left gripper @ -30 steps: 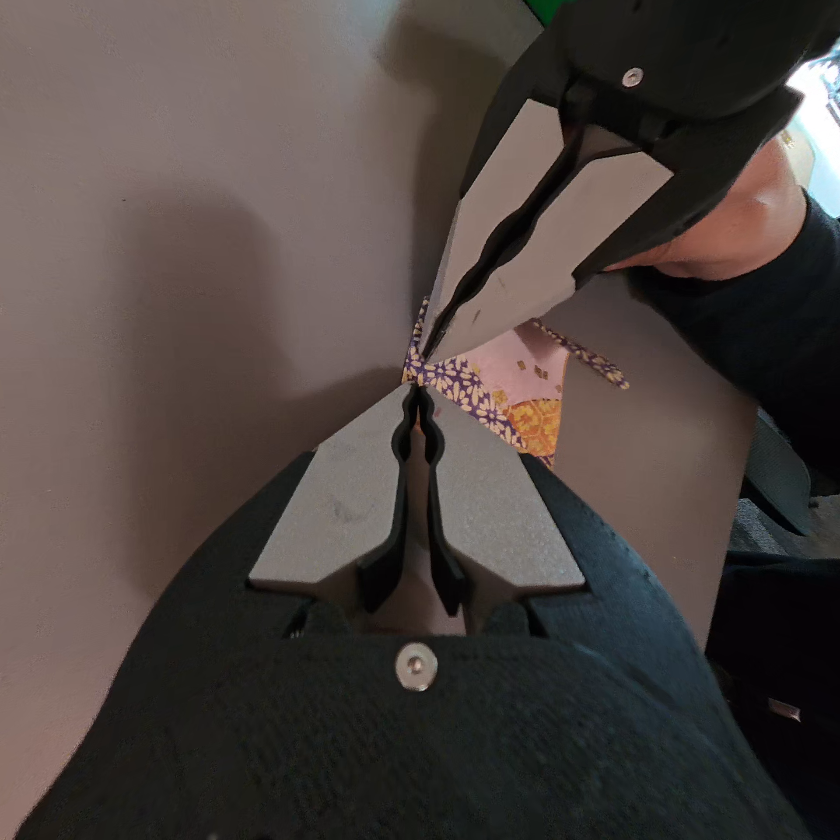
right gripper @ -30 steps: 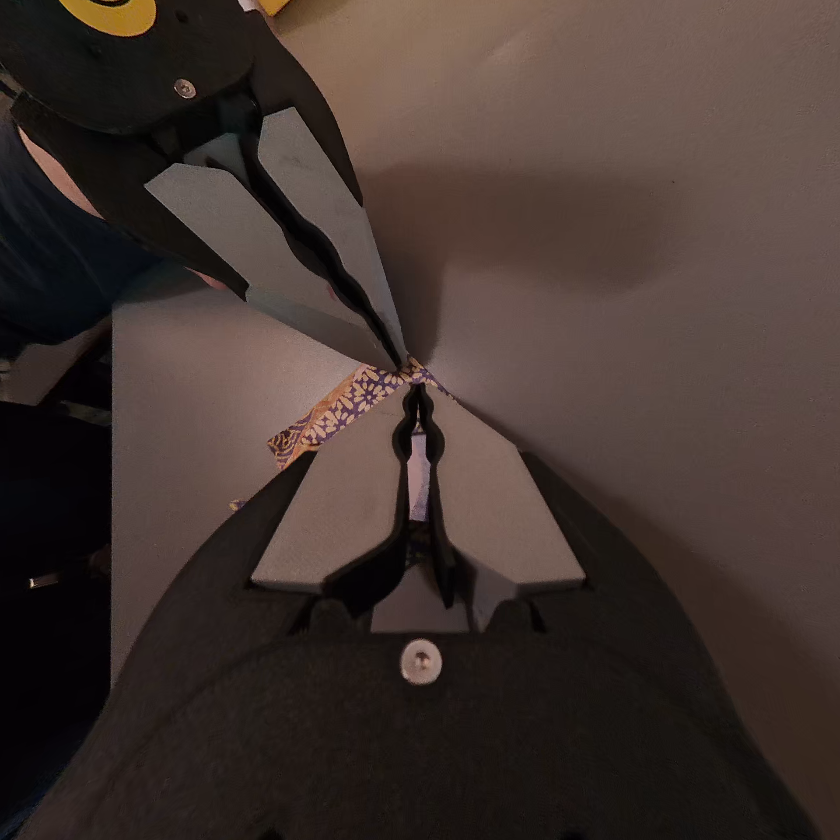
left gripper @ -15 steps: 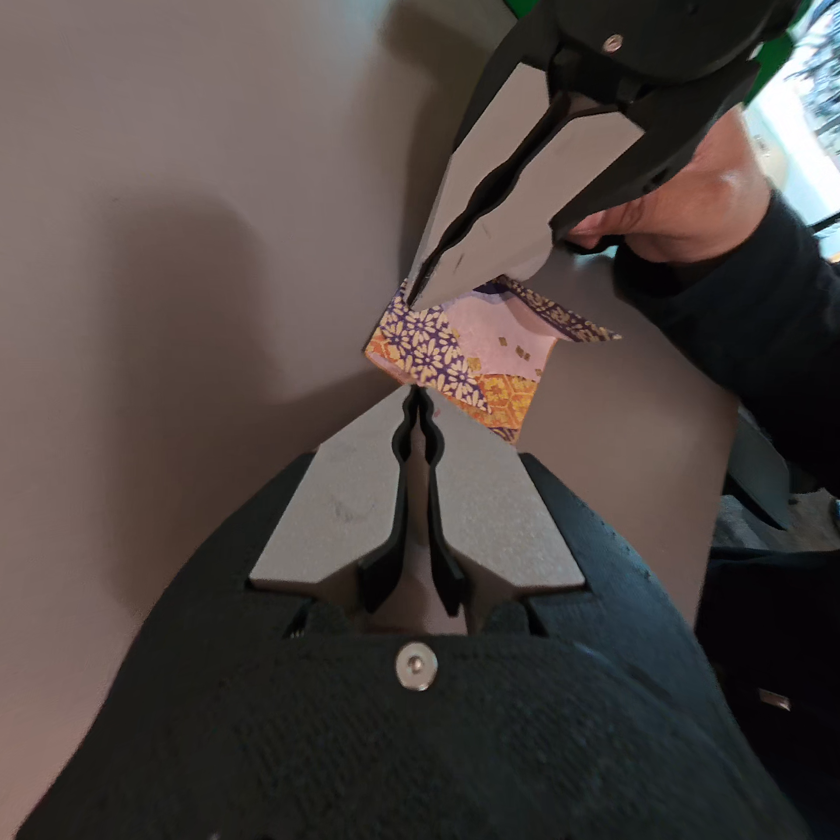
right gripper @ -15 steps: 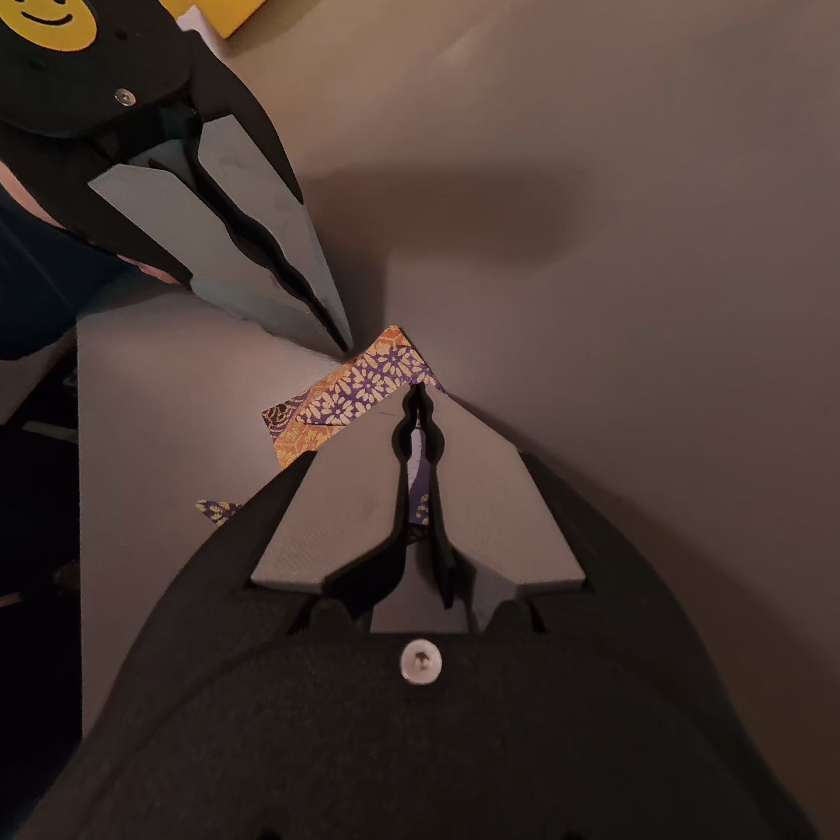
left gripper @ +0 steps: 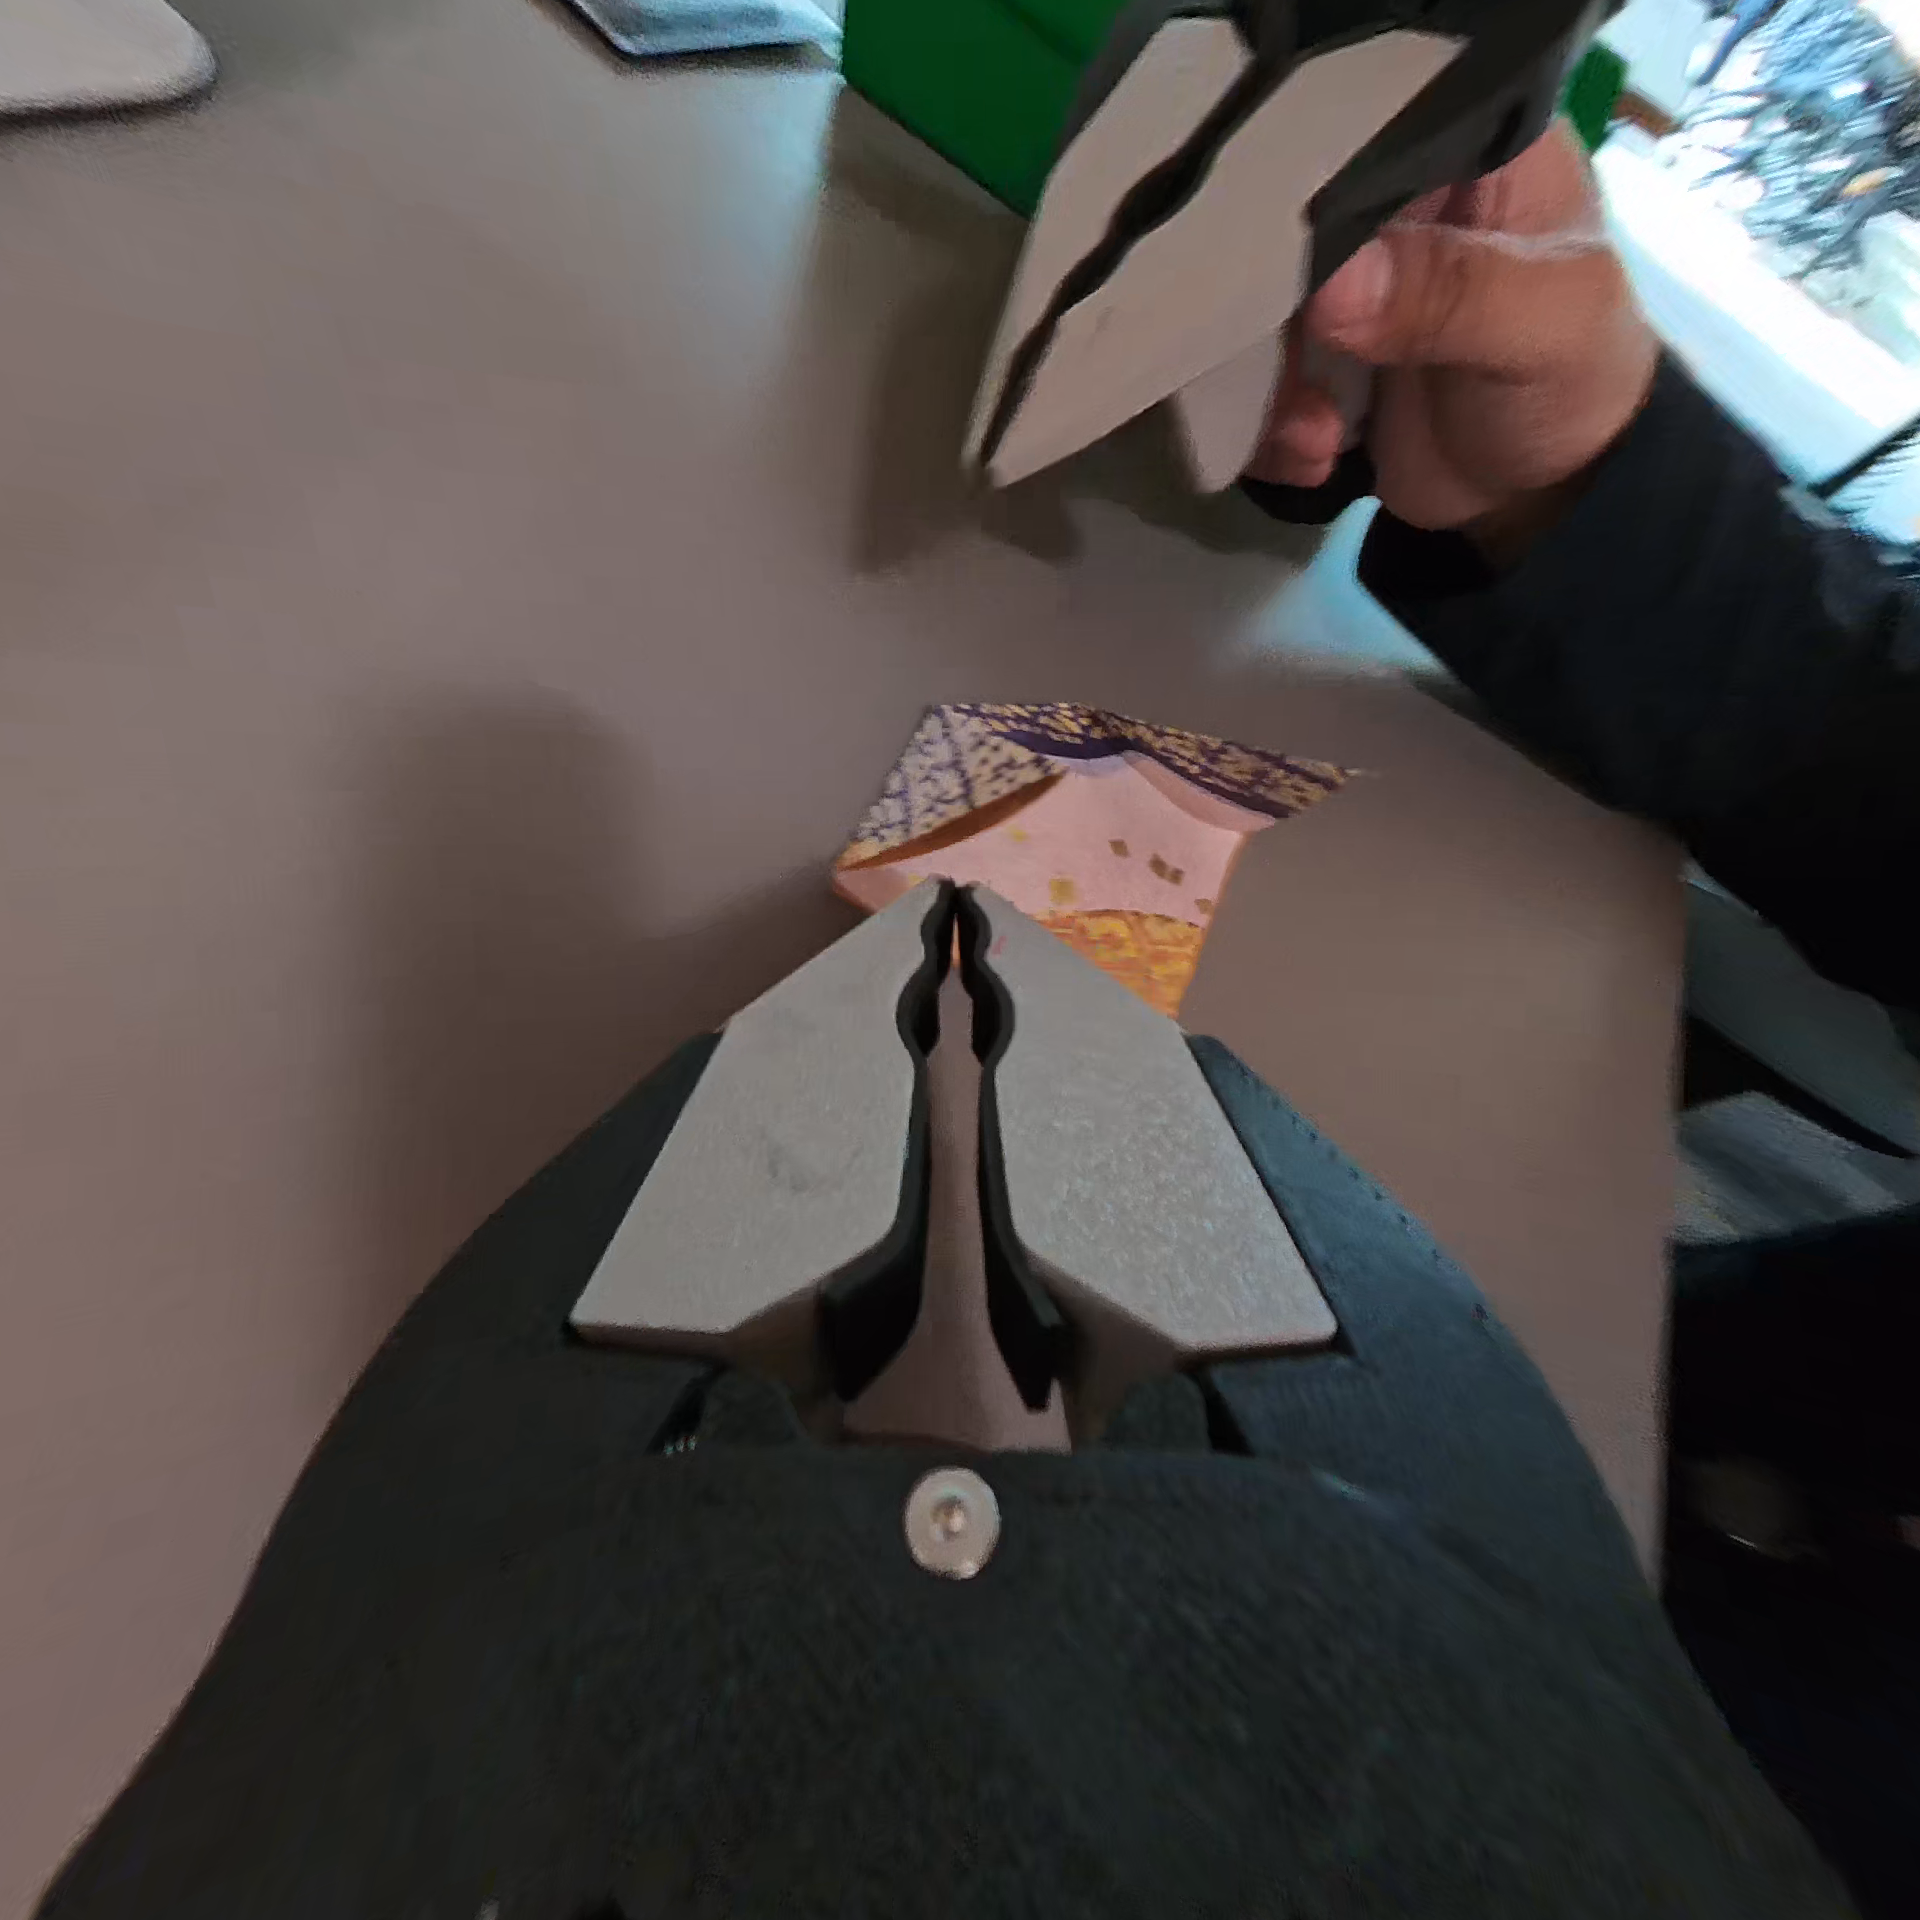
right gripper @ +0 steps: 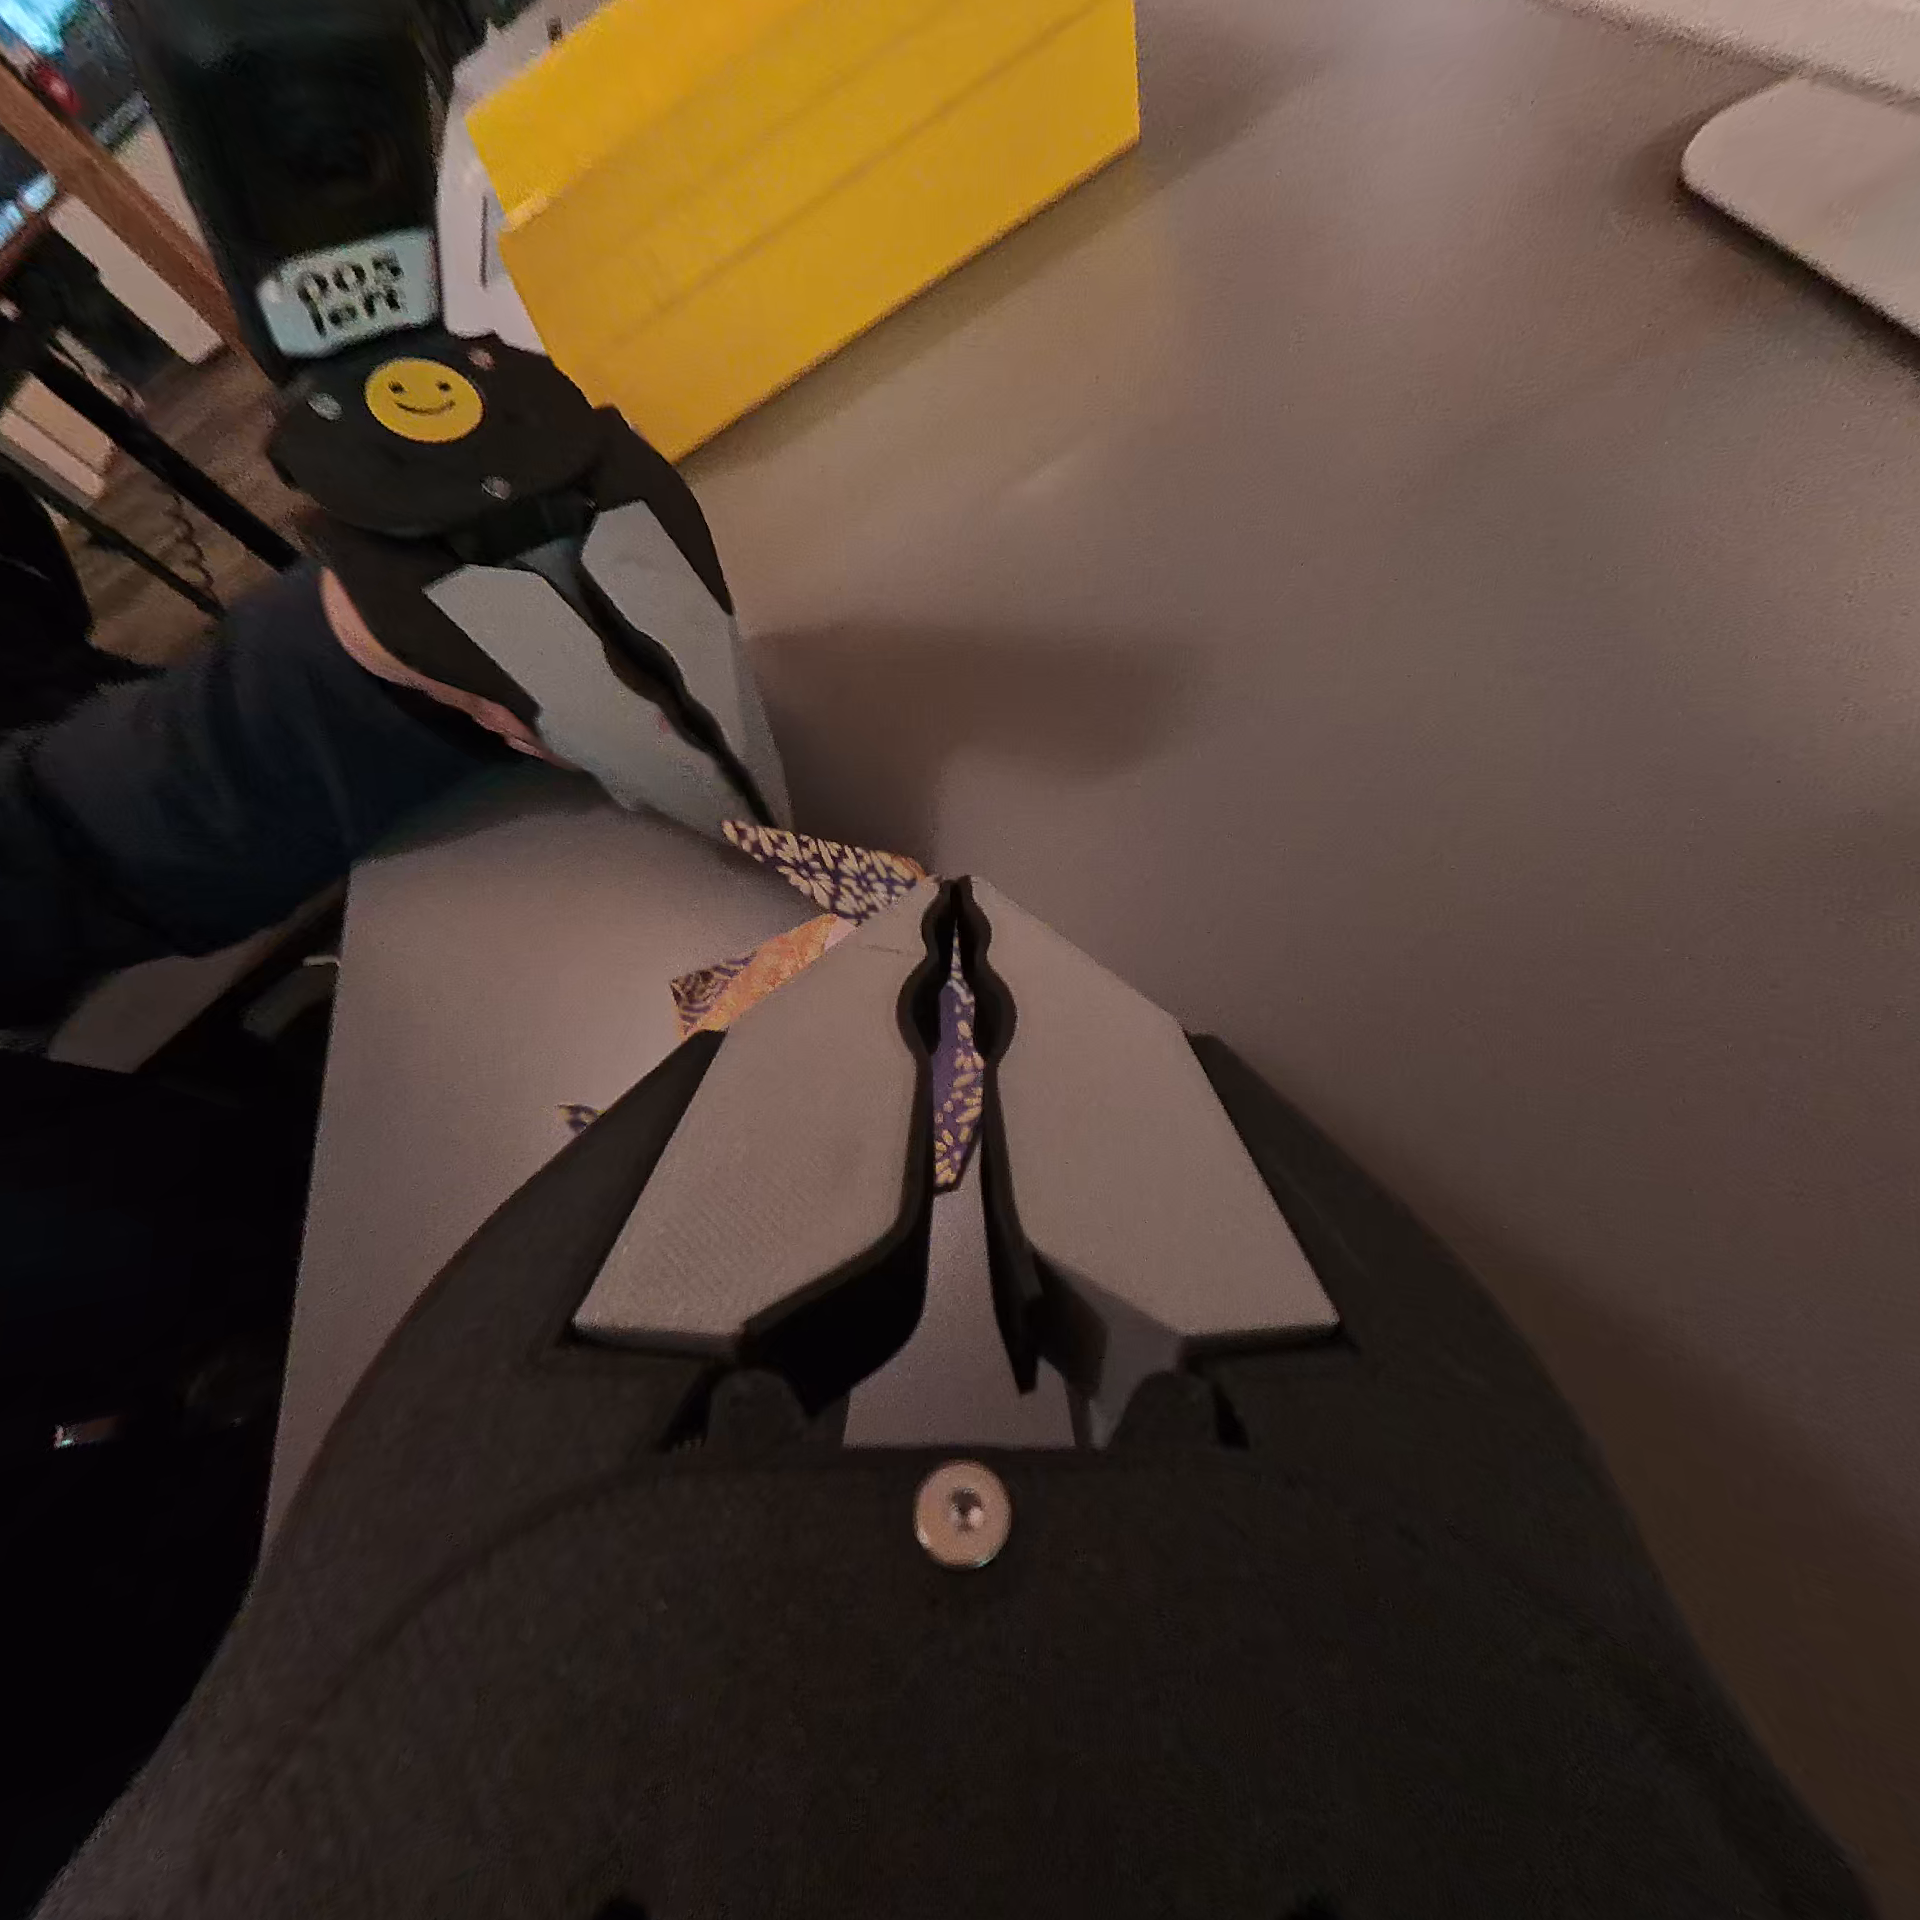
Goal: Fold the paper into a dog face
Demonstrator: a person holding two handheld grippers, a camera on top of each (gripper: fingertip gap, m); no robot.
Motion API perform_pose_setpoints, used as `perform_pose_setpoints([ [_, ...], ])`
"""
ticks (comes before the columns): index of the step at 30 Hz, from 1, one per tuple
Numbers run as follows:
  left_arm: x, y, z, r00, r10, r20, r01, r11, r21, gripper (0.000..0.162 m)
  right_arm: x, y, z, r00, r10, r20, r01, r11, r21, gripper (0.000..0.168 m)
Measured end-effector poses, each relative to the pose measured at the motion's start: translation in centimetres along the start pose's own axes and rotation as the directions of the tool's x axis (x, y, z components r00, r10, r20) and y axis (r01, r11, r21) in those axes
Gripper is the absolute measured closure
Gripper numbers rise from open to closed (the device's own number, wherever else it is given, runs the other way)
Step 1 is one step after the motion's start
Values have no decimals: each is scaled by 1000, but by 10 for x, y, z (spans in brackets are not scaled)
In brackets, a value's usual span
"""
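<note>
On the grey desk (left gripper: 364, 520) the left tongs (left gripper: 951, 894) are closed with nothing between them, and their tips are at the near edge of the folded paper (left gripper: 1081, 831). The paper lies on the desk near its right edge, showing pink, purple flower pattern and orange. One flap stands a little up. Farther and to the right, the right tongs (left gripper: 987, 468) hang above the desk, also closed and empty, held by a hand (left gripper: 1455, 343). Behind them stands a green box (left gripper: 956, 94). In the right wrist view a yellow box (right gripper: 790, 197) stands far on the desk.
</note>
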State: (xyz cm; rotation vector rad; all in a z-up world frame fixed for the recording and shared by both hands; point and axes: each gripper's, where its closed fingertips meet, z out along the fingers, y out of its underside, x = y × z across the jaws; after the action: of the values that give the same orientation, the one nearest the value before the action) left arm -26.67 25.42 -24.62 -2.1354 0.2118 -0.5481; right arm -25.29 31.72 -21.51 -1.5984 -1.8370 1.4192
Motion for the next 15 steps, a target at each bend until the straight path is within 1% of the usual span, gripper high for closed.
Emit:
perform_pose_setpoints([
  [1,-6,-2,-2,999,30,45,-30,1000,9,162,-2,-5,-5,1000,2,11,-2,1000,31,168],
  [4,-16,-5,-6,987,99,125,-103,994,27,162,-8,-16,-14,999,-6,31,3,996,88,168],
  [5,-19,-6,-7,982,111,151,-117,992,35,156,-10,-17,-14,999,-14,32,11,996,92,168],
  [6,-21,-7,-6,979,117,165,-125,992,35,133,-11,-17,-14,999,-22,31,19,996,90,168],
  [7,-22,-5,-5,979,116,167,-122,992,23,125,-11,-16,-13,999,-29,28,26,996,83,168],
  [11,-14,-7,3,988,108,113,-112,993,25,118,-13,-10,-6,998,-51,21,50,998,40,168],
  [13,-14,-14,6,990,100,102,-106,993,51,118,-14,-7,-3,998,-66,15,66,998,18,168],
  [15,-9,-22,10,995,79,64,-85,992,90,123,-16,-5,0,996,-84,13,84,996,0,168],
])
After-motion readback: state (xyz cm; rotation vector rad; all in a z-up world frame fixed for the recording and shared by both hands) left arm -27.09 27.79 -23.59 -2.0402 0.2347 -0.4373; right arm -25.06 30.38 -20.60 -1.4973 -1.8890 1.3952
